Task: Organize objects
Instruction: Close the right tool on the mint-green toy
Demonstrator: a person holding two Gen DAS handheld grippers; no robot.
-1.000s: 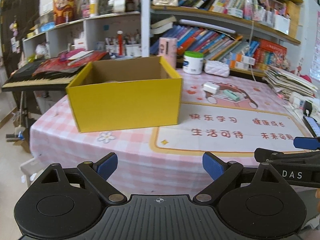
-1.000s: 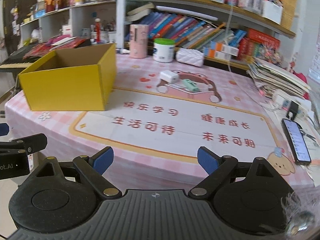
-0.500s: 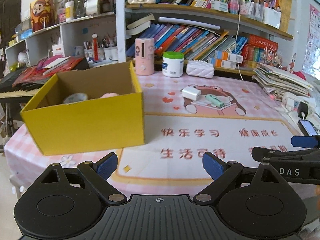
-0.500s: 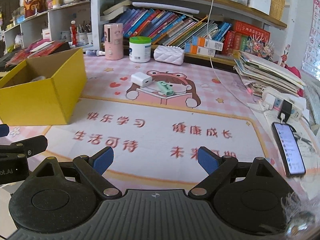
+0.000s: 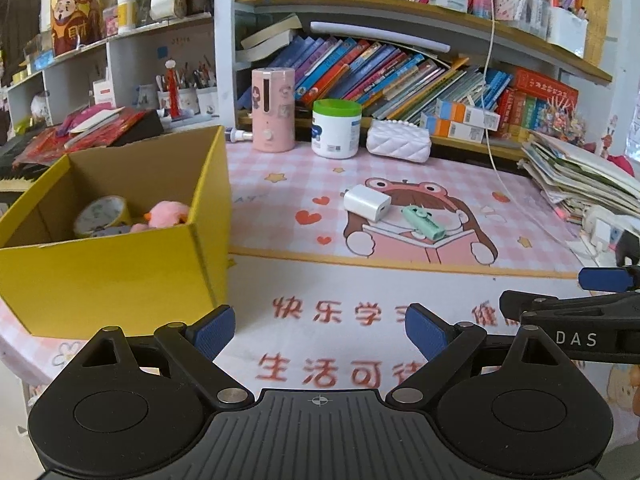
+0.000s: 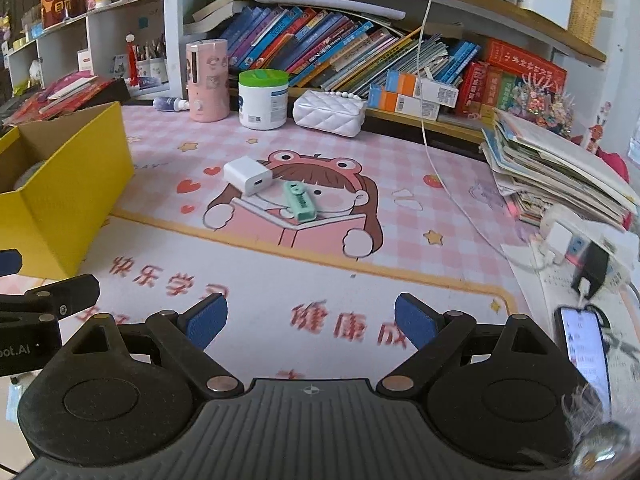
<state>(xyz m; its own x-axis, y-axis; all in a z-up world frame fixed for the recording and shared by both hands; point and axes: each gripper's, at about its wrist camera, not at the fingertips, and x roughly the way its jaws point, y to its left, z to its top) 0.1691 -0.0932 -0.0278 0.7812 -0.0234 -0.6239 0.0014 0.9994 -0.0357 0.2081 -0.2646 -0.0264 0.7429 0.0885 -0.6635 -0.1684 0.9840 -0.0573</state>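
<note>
On the far left of the pink checked table mat (image 5: pixel 280 168) stands a yellow cardboard box (image 5: pixel 120 276), open at the top — a roll of tape (image 5: pixel 102 214) and a pink plush toy (image 5: pixel 166 216) lie inside it. Right of the box, near the middle of the mat's cartoon print, a white charger plug (image 5: pixel 367 202) lies just beside a mint-green clip-like gadget (image 5: pixel 422 222), the two nearly touching. Farther back along the shelf edge stand a pink cylinder (image 5: pixel 273 110), a white jar with a green lid (image 5: pixel 336 128) and a white quilted pouch (image 5: pixel 399 140), in that order. On the near side, the left gripper (image 5: pixel 320 330) hangs above the printed red characters, its blue pads spread wide with nothing between them. Right of it the right gripper (image 6: pixel 311 320) stands just as wide apart and just as empty — over the mat's near edge. At the far right a stack of papers (image 6: pixel 560 176) rests beside a power strip (image 6: pixel 580 240), and a lit phone (image 6: pixel 584 352) lies on the near right
</note>
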